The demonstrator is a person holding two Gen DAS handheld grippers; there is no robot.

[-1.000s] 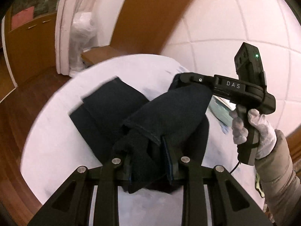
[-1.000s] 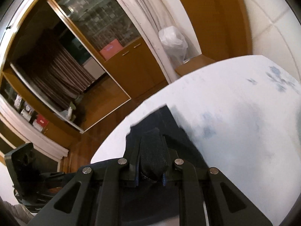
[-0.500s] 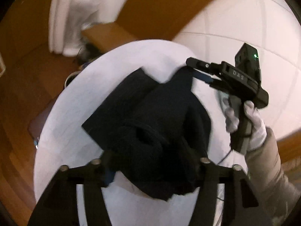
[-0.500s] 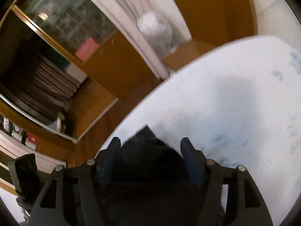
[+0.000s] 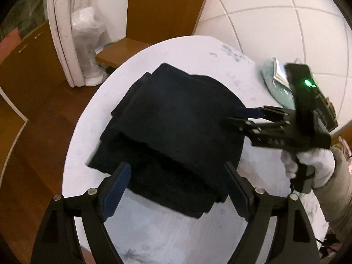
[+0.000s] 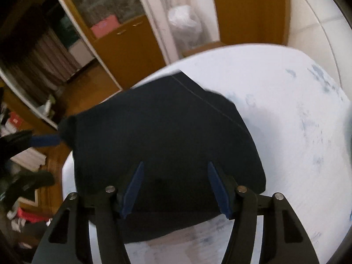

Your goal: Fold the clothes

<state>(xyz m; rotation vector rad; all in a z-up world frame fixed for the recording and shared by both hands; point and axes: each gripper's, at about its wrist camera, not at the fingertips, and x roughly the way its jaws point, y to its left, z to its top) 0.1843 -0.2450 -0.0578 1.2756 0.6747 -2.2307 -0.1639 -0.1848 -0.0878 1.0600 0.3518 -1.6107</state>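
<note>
A dark folded garment (image 5: 176, 129) lies mid-frame on a white table (image 5: 176, 231). Left gripper (image 5: 178, 189) and right gripper (image 6: 176, 189) both gape empty above it. Only the left view shows the gloved hand (image 5: 312, 167), far right.

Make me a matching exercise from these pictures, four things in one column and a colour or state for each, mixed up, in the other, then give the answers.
1. garment
2. table
3. left gripper
4. glove

A. white, worn on a hand
B. dark, folded, lying flat
C. open, holding nothing
D. white, blue smudges

Pairs: 1-B, 2-D, 3-C, 4-A
</note>
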